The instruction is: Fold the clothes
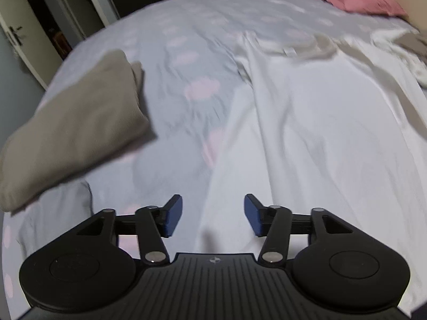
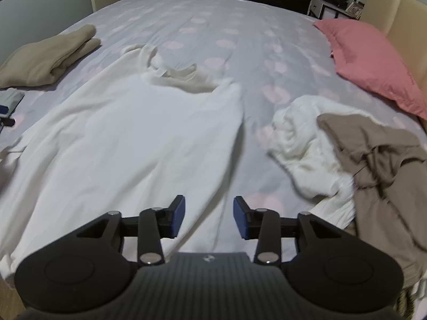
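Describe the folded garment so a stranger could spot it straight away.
Start at the bed with its grey cover dotted pink. At its left edge, far from the pink pillow, lies the folded beige garment. Unlike the spread white shirt and the crumpled pile, it is a neat, compact stack.

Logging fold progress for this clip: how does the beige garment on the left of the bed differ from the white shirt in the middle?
The beige garment is already folded into a compact, layered bundle; the white shirt lies spread flat and unfolded, collar toward the far side. The beige garment covers a small patch near the bed's left edge, while the white shirt stretches over much of the middle. Both rest on the dotted bedcover, and neither is held by any jaws.
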A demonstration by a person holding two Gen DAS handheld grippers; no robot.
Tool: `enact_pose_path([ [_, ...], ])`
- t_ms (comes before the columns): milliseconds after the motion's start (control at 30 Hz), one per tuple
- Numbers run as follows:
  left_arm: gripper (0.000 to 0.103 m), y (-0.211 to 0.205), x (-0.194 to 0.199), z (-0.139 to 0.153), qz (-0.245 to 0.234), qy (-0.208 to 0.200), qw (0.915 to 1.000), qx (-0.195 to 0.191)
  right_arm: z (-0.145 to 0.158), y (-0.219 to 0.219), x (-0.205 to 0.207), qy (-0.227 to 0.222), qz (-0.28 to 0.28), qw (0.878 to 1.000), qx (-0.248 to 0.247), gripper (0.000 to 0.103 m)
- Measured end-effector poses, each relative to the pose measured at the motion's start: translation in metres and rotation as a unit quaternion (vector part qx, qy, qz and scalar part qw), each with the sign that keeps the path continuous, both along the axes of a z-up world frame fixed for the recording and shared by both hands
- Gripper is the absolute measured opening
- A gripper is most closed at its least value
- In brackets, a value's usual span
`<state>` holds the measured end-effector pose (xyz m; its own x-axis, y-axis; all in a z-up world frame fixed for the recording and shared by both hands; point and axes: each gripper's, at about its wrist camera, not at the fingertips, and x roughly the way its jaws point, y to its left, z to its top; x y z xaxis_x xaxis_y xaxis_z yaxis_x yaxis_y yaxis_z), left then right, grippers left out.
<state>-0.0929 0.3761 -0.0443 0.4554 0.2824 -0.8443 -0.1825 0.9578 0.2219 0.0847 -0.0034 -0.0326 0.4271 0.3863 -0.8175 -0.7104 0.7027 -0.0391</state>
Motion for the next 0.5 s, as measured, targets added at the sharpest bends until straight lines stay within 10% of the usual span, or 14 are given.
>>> enact_pose_path([
  [300, 0.060, -0.019, -0.028, -0.037, -0.019, 0.055, 0.9983, 0.007, -0.035, 0.032, -0.038, 0.072, 0.030, 0.997, 0.015, 0.065],
  [500, 0.060, -0.001, -0.037, -0.050, 0.032, 0.068, 0.9971, 0.012, -0.061, 0.053, -0.040, 0.078, 0.005, 0.997, -0.019, 0.055],
])
